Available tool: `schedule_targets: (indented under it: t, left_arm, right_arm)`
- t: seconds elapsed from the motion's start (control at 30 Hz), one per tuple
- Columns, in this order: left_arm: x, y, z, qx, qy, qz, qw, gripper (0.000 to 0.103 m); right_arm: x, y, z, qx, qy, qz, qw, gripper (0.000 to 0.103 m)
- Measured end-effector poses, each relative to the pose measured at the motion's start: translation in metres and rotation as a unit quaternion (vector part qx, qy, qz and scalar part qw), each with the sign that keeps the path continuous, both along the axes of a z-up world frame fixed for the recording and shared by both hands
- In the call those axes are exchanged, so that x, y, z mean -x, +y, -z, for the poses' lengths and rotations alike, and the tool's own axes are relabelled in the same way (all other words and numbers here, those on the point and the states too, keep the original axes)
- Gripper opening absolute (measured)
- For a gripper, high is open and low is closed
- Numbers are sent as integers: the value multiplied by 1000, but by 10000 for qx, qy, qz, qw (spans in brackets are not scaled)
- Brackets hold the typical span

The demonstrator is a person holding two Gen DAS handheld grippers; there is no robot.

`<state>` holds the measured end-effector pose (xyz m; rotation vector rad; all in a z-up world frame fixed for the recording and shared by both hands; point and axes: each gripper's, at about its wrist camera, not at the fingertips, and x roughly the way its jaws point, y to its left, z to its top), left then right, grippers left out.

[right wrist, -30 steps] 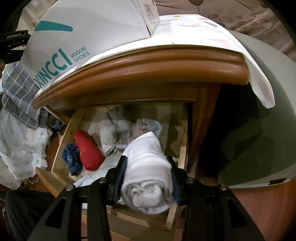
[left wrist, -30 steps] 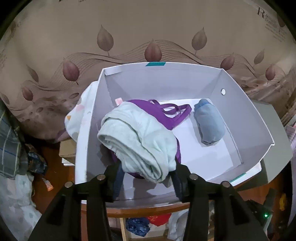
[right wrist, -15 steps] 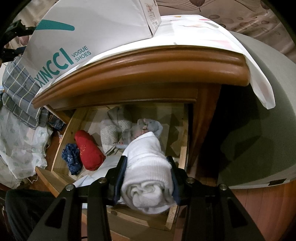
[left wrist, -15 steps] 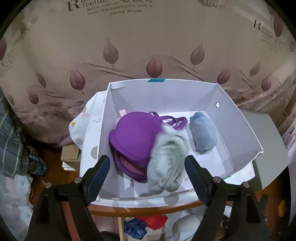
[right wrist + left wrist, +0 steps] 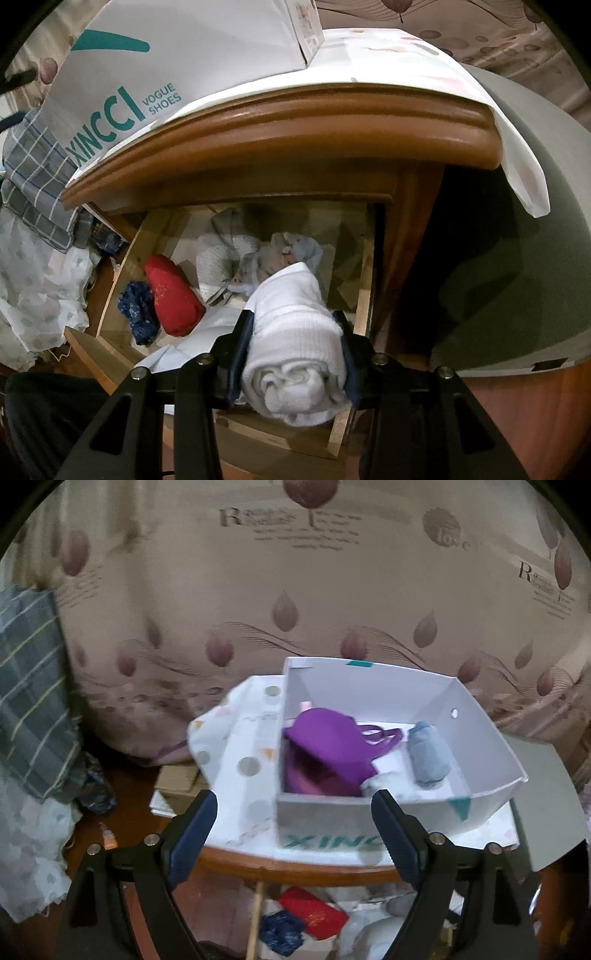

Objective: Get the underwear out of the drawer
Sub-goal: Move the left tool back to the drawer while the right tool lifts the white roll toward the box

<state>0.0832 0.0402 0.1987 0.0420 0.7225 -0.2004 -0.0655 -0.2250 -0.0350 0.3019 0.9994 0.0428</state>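
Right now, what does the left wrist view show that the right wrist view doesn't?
Only the left: inside the shoe box, a purple garment, a blue roll and a pale bundle; left gripper opening, nothing between its fingers. Only the right: right gripper clamping a white roll over the drawer. Both: the box, a red bundle and a navy one.

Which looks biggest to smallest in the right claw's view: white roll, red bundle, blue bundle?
1. White roll, though it is nearest the camera, so that is unsure.
2. Red bundle.
3. Blue bundle, partly hidden.
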Motion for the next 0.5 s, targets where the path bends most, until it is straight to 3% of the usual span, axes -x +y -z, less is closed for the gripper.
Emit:
schedule_targets:
  t: [0.1,0.23,0.5]
  left_arm:
    - [20,14,15,-307,-230,-292,9988,86]
    - [41,22,44,-686,-285,-342,9967,88]
    - [44,43,114,-559,195,-922,9940,88]
  right_arm:
    - [0,2,0,40,-4,-37,10000,42]
    - [4,5,-6,89,-108,-119,9998,42]
    - [9,12,-13,465,-188,-231,9985,42]
